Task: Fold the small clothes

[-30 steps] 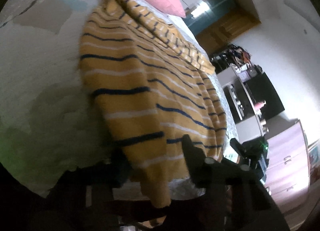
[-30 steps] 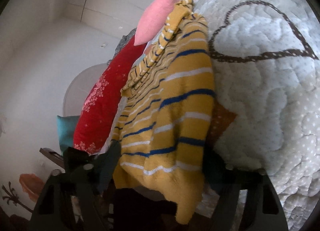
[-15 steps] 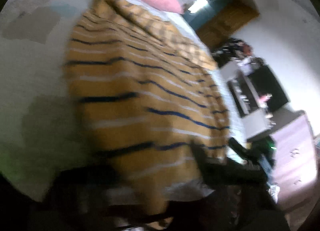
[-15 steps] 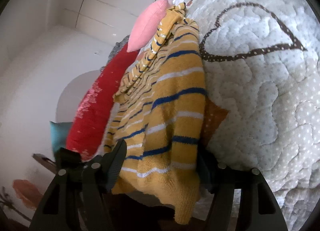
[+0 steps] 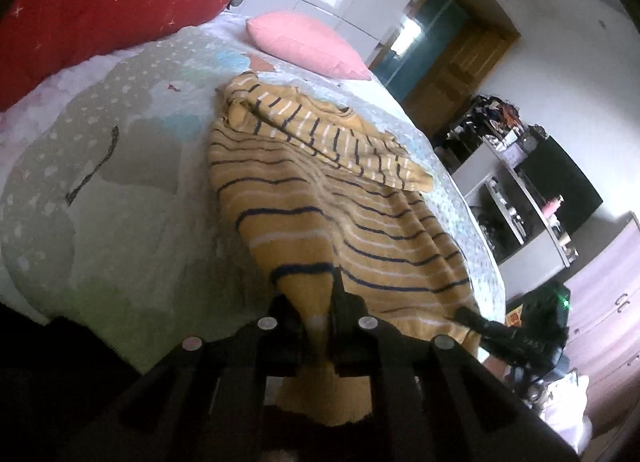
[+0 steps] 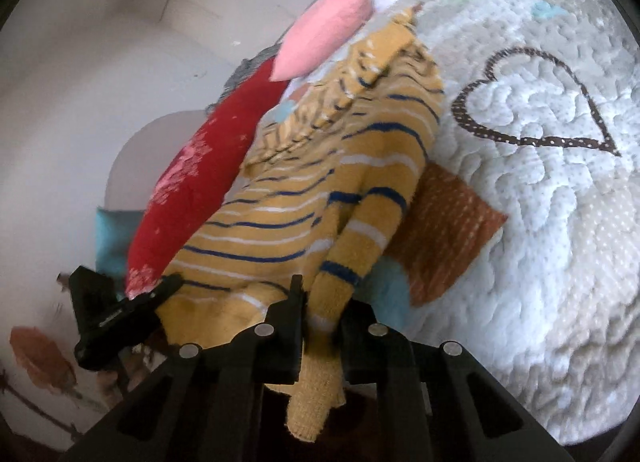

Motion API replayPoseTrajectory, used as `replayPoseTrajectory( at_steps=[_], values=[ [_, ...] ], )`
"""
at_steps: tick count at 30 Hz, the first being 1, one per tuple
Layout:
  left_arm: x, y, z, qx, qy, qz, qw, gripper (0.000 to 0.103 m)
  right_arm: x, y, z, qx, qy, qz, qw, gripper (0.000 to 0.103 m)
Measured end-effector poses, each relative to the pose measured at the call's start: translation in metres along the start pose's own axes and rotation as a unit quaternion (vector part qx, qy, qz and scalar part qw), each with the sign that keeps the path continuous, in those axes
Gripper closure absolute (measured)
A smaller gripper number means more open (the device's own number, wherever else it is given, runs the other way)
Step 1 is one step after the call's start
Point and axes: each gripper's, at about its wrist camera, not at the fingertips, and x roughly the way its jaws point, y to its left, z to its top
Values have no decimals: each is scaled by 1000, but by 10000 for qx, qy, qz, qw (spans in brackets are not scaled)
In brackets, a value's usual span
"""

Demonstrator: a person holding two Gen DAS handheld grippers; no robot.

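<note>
Both the left gripper (image 5: 316, 326) and right gripper (image 6: 320, 322) pinch the near hem of the mustard-yellow knit sweater with navy and white stripes (image 5: 320, 202), spread on the quilted white bedspread (image 6: 540, 242). Likely next: carry the hem toward the pink pillow (image 5: 304, 44), folding it over.

a pink pillow (image 5: 308, 44) lies at 12 o'clock on the quilted bedspread (image 5: 120, 166), with a red floral pillow (image 5: 92, 10) at 10 o'clock. a wooden door (image 5: 460, 70) stands at 2 o'clock. a brown heart outline (image 6: 532, 102) marks the bedspread at 2 o'clock.
</note>
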Motion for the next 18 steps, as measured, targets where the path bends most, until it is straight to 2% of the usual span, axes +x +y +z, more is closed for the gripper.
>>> replayPoseTrajectory(
  at_steps=[4, 9, 12, 18],
  values=[
    [-13, 5, -24, -84, 43, 0, 10000, 94, -20, 9, -22, -202, 155, 37, 9997, 88],
    [-10, 22, -35, -280, 182, 59, 9994, 94, -17, -6, -44, -26, 459, -106, 9989, 88],
    [-8, 30, -22, -408, 133, -77, 9990, 94, -16, -2, -35, -87, 429, -103, 9990, 88],
    [2, 24, 31, -179, -266, -47, 9995, 94, -3, 39, 17, -887, 366, -98, 9953, 88]
  ],
)
